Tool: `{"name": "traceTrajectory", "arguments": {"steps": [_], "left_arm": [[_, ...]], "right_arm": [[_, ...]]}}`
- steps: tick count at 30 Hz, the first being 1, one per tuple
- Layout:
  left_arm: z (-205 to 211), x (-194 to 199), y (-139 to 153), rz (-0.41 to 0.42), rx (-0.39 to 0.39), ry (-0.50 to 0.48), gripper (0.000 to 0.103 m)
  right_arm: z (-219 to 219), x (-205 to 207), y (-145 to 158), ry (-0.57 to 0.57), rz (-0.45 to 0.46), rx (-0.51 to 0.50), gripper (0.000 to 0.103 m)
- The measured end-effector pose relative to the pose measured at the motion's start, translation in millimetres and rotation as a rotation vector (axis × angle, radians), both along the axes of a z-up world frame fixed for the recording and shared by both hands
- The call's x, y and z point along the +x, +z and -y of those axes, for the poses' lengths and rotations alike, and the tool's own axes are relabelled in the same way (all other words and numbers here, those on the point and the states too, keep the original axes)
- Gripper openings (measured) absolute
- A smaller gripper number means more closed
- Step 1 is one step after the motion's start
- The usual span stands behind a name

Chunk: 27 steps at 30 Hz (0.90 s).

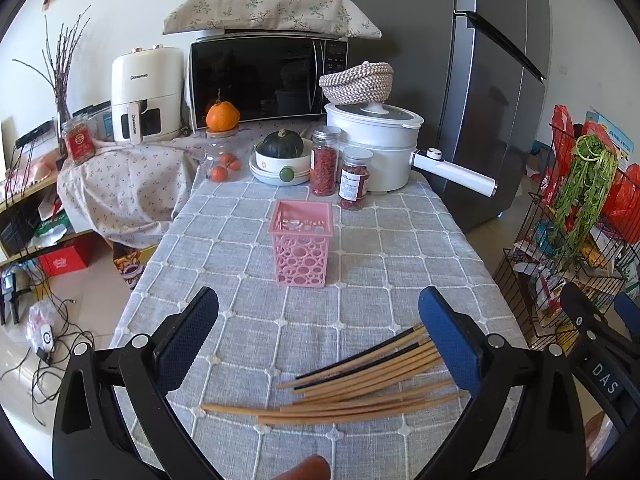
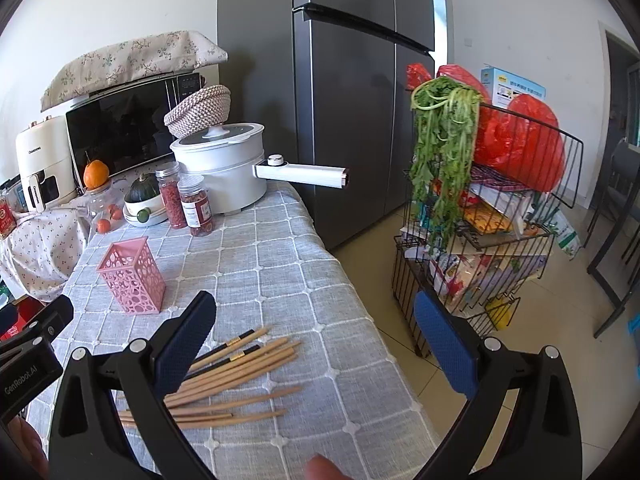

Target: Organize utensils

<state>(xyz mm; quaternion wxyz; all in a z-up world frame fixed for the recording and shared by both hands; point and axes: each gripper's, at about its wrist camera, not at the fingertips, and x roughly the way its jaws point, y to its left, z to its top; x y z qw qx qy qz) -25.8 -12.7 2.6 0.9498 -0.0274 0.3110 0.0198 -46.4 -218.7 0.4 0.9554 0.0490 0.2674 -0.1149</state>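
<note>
The pink perforated holder (image 1: 301, 249) is standing upright mid-table, holding no chopsticks. Behind it, two jars of red dried fruit (image 1: 325, 161) and a white electric pot (image 1: 374, 148) are crowding the far end. Wooden chopsticks (image 1: 360, 384) are lying fanned on the grey checked tablecloth (image 1: 248, 240). The left gripper (image 1: 318, 336) and the right gripper (image 2: 316, 338) are both hovering spread wide, gripping nothing.
</note>
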Motion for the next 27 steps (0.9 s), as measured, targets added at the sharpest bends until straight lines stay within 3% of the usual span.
{"name": "traceTrajectory", "arguments": {"steps": [15,27], "left_arm": [[12,-49,15,0.007,0.022,-0.009,0.096],[10,-61,34,0.026,0.025,-0.001,0.096]], "right_arm": [[3,-40,2,-0.02,-0.02,0.0,0.097],[-13,-49,26,-0.001,0.001,-0.037,0.097]]}}
